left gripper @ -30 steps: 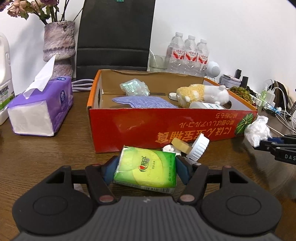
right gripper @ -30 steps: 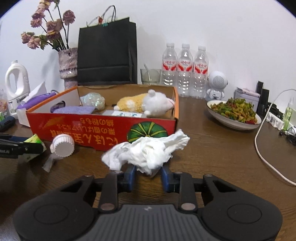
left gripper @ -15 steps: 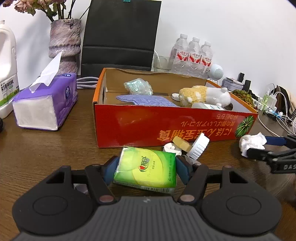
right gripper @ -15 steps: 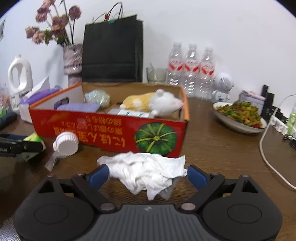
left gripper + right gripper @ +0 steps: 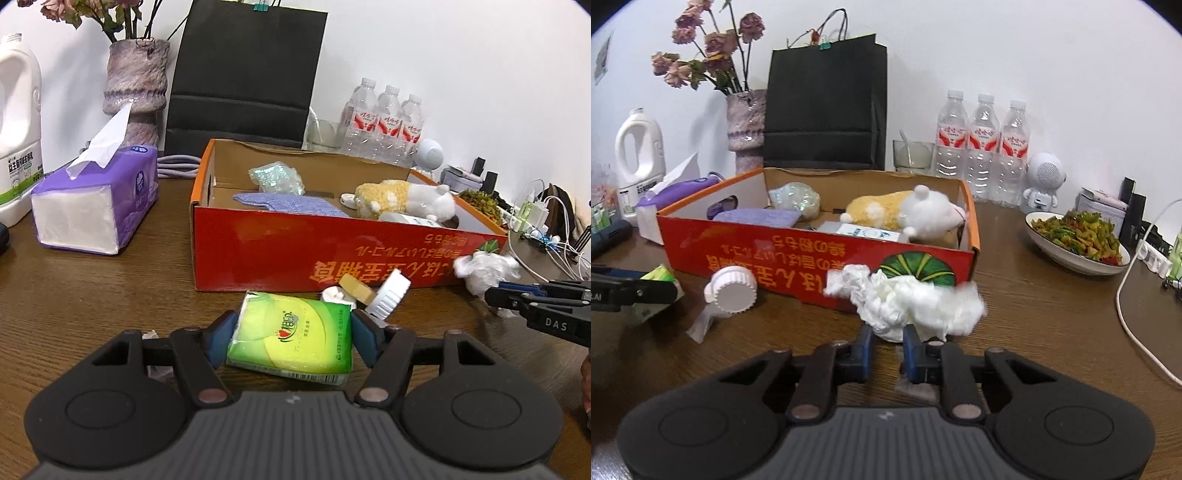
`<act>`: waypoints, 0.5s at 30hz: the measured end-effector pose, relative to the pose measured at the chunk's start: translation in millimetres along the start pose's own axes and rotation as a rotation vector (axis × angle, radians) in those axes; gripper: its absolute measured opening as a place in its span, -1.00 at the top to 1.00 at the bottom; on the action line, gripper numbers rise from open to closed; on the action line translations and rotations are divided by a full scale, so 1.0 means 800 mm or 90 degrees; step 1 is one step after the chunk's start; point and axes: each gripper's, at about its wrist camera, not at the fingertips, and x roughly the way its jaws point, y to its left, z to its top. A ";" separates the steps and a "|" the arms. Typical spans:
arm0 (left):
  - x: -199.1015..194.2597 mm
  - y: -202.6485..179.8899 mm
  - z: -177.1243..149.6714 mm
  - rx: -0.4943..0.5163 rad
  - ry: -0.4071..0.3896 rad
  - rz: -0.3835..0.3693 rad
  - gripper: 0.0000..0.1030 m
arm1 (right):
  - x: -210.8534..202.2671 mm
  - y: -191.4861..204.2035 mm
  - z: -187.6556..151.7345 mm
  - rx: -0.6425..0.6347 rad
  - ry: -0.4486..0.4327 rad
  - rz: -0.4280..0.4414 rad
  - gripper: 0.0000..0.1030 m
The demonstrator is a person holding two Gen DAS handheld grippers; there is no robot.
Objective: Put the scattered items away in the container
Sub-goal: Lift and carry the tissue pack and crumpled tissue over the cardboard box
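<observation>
My left gripper (image 5: 291, 332) is shut on a green tissue pack (image 5: 291, 338) and holds it just in front of the red cardboard box (image 5: 295, 254). My right gripper (image 5: 888, 341) is shut on a crumpled white tissue wad (image 5: 908, 301) near the box's right front corner (image 5: 960, 266). The box holds a plush toy (image 5: 908, 212), a purple cloth (image 5: 757, 216) and a clear bag (image 5: 794, 197). A white bottle cap (image 5: 733, 290) and a tan block (image 5: 356, 288) lie on the table by the box front.
A purple tissue box (image 5: 96, 206), white jug (image 5: 16, 140) and vase (image 5: 135, 85) stand to the left. A black bag (image 5: 825, 107), water bottles (image 5: 982, 147), a bowl of food (image 5: 1075, 240) and cables (image 5: 1134, 314) are behind and to the right.
My right gripper opened around the tissue wad on the table, then closed on it and raised it. My left gripper kept its hold on the green pack and pulled back a little.
</observation>
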 end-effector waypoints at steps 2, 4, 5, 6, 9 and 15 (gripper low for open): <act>-0.001 -0.002 -0.001 -0.001 0.001 -0.005 -0.30 | 0.000 0.000 0.000 0.002 0.004 0.004 0.71; -0.001 -0.003 -0.001 -0.003 0.002 -0.006 -0.30 | 0.002 -0.002 0.000 0.020 0.020 0.005 0.41; -0.001 -0.002 -0.001 -0.006 0.003 -0.006 -0.30 | -0.001 -0.003 -0.001 0.029 0.022 0.003 -0.08; -0.001 0.000 -0.002 -0.011 0.005 -0.007 -0.30 | -0.005 -0.004 -0.001 0.034 0.016 -0.003 -0.33; 0.001 0.002 -0.001 -0.020 0.012 -0.009 -0.30 | -0.011 0.000 0.005 0.010 -0.006 -0.022 -0.81; 0.000 0.004 -0.001 -0.026 0.008 -0.007 -0.30 | 0.034 0.009 0.021 -0.021 0.042 -0.016 -0.59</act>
